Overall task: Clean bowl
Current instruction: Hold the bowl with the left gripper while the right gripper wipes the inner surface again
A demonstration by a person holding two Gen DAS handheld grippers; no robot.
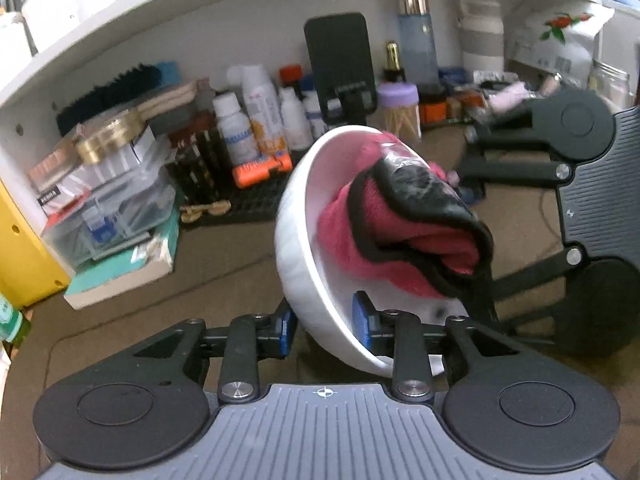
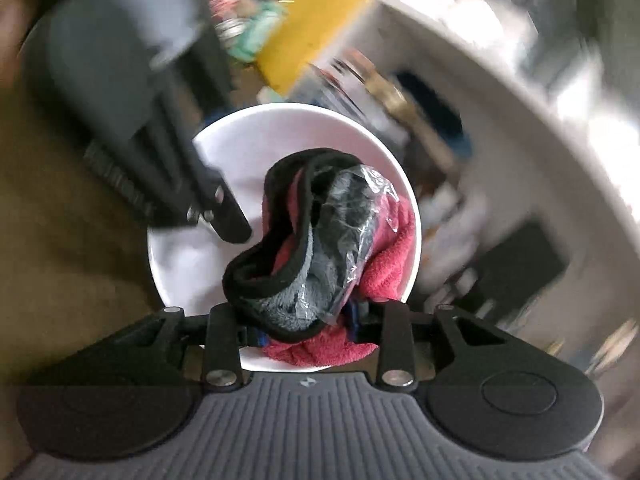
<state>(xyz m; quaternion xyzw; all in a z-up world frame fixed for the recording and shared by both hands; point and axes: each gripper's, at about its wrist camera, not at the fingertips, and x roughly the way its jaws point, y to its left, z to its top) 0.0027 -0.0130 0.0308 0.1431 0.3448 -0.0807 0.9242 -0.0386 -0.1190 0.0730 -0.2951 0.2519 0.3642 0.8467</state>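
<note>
A white bowl is held tilted above the brown table, its opening turned to the right. My left gripper is shut on the bowl's rim, one blue pad outside and one inside. A pink cloth with black edging is pressed inside the bowl. My right gripper is shut on that cloth, which fills the bowl in the right wrist view. The right gripper body shows at the right of the left wrist view. The left gripper's arm crosses the bowl's left rim.
A white shelf unit at the back holds bottles, a black phone stand, a toothpick jar and stacked boxes. A yellow panel stands at the left. The right wrist view is motion-blurred.
</note>
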